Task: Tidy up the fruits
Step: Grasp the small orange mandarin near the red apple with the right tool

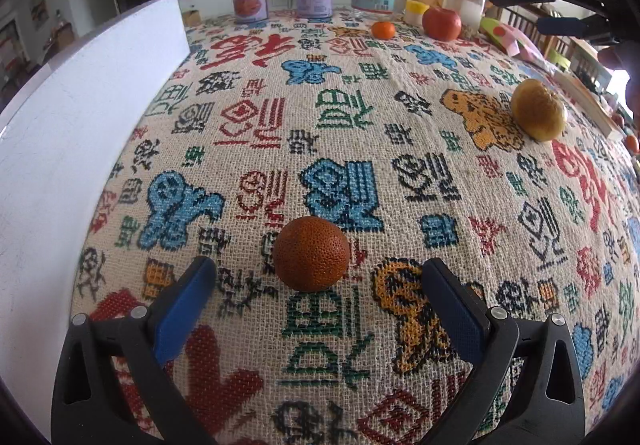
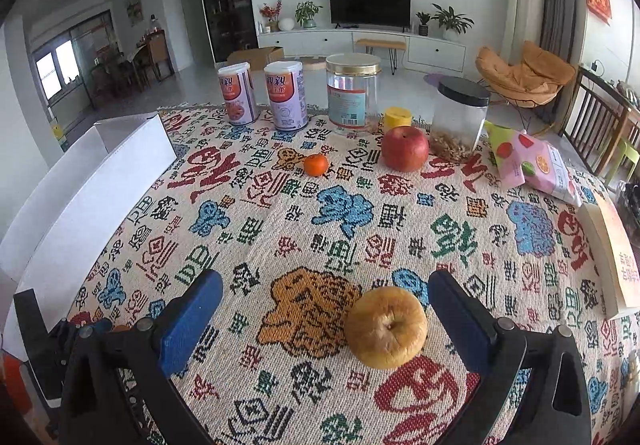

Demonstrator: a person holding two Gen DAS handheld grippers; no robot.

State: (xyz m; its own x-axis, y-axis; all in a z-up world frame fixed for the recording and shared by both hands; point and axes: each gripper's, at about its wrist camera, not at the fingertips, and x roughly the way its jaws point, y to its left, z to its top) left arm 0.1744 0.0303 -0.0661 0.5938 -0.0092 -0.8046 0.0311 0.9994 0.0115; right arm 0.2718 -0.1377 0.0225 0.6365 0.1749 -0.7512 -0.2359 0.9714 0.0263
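Left wrist view: the left claw [image 1: 316, 277] was held with its blue pads apart and nothing between them; a dark orange [image 1: 311, 253], round and coarsely pitted, lay on the tabletop [image 1: 360, 117] just ahead of the gap, touching neither pad. Right wrist view: the right claw [image 2: 326, 289] was likewise spread and empty, and a yellow apple [image 2: 386, 327], dull-skinned, slightly flattened and with its dimple facing the camera, lay ahead of it, close to the right-hand pad but apart from it. Far ahead of both claws a red apple [image 2: 404, 148], glossy and smooth, and a small mandarin [image 2: 315, 165] were seen near the jars. A white box [image 2: 96, 181], flat-walled and matte, stood to the left of both claws and was judged to be the likely destination.

Risks, as judged: each fruit was round and rested on a coarse woven cloth, so a pad arriving off-centre could nudge it into a roll instead of a grip. The yellow apple sat off-centre toward one pad; closing from there could push it sideways before the other pad met it. Its skin looked soft, so a hard squeeze might bruise it. The orange's rough rind was expected to grip well against the pads.
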